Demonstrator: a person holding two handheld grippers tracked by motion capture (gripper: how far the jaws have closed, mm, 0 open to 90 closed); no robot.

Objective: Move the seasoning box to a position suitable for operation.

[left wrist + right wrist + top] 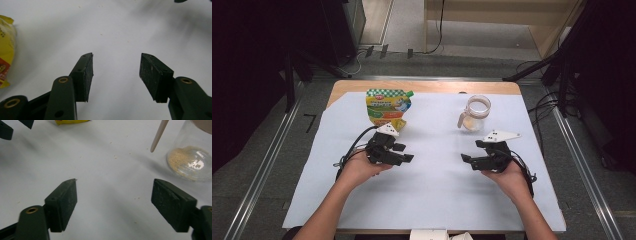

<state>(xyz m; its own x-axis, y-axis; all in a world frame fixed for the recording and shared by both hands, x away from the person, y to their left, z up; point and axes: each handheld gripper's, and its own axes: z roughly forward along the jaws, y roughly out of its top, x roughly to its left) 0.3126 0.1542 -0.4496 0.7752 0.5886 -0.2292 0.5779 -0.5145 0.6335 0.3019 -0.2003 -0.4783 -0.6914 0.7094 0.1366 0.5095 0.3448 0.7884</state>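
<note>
The left gripper [404, 152] is hovering with jaws spread and nothing between them, the yellow pouch [387, 108] lying just beyond it, off its left jaw. The right gripper [468, 160] is gaping wide as well, the glass jar [475, 113] standing ahead to its right. To do this well, each should be squaring up before closing. The right gripper view is revealing crumbs [115, 157] on the white sheet [105, 170] and powder inside the jar, while the high view is showing the whole pouch.
</note>
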